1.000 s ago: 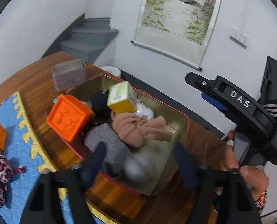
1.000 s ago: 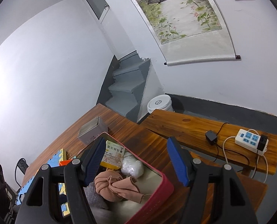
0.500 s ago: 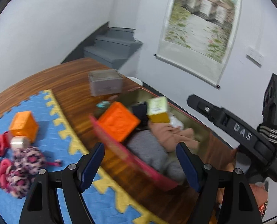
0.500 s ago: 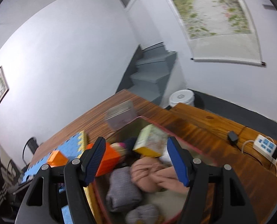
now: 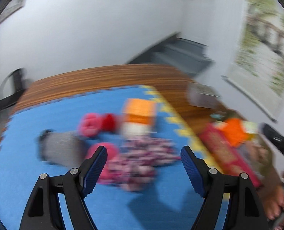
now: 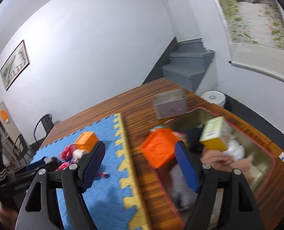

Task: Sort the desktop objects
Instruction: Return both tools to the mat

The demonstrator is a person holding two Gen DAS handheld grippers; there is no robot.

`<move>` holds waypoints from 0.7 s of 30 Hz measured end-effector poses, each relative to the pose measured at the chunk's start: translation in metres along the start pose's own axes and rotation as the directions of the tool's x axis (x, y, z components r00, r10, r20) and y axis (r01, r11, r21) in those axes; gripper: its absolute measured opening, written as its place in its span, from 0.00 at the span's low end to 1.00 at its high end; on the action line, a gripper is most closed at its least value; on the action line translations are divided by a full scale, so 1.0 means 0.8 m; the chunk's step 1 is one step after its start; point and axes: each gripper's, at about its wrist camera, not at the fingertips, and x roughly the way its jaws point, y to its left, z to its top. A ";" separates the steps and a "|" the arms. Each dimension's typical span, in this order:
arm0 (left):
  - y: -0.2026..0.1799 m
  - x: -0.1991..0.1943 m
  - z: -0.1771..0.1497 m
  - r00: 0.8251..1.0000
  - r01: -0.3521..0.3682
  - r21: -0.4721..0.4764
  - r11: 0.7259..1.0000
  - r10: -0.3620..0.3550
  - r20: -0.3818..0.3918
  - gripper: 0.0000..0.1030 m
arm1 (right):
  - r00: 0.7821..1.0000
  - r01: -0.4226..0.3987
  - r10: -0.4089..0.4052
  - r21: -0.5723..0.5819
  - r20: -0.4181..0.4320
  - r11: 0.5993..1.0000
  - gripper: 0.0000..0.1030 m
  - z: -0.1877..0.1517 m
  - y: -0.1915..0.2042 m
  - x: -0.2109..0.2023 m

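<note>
Even, soft indoor light fills both fisheye views, with pale walls bright and free of glare. Heavy motion blur smears the left wrist view: the toys on the blue mat point(image 5: 107, 207) ahead of the left claw point(image 5: 143, 164) are streaked. The right wrist view is sharper near the right claw point(image 6: 140, 163), softening rightward. Dark vignette rings both frames; straight lines bow at the edges.

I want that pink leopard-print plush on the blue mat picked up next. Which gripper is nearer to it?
Left. The left gripper hangs right over the leopard-print plush, jaws open; the right gripper, jaws opening and empty, sits by the red box.
</note>
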 end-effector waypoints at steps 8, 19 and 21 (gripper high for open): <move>0.121 0.030 -0.004 0.991 -0.130 -0.230 0.964 0.123 -0.044 0.78 | 0.996 -0.059 0.055 -0.064 -0.071 0.996 0.77 -0.011 0.057 0.035; 0.115 0.095 -0.014 0.965 -0.257 -0.152 0.954 0.246 -0.087 0.90 | 0.984 -0.077 0.070 -0.037 -0.163 0.996 0.77 -0.035 0.064 0.069; 0.125 0.104 -0.016 0.961 -0.265 -0.178 0.948 0.244 -0.129 0.90 | 0.981 -0.085 0.076 -0.046 -0.177 0.995 0.77 -0.039 0.067 0.072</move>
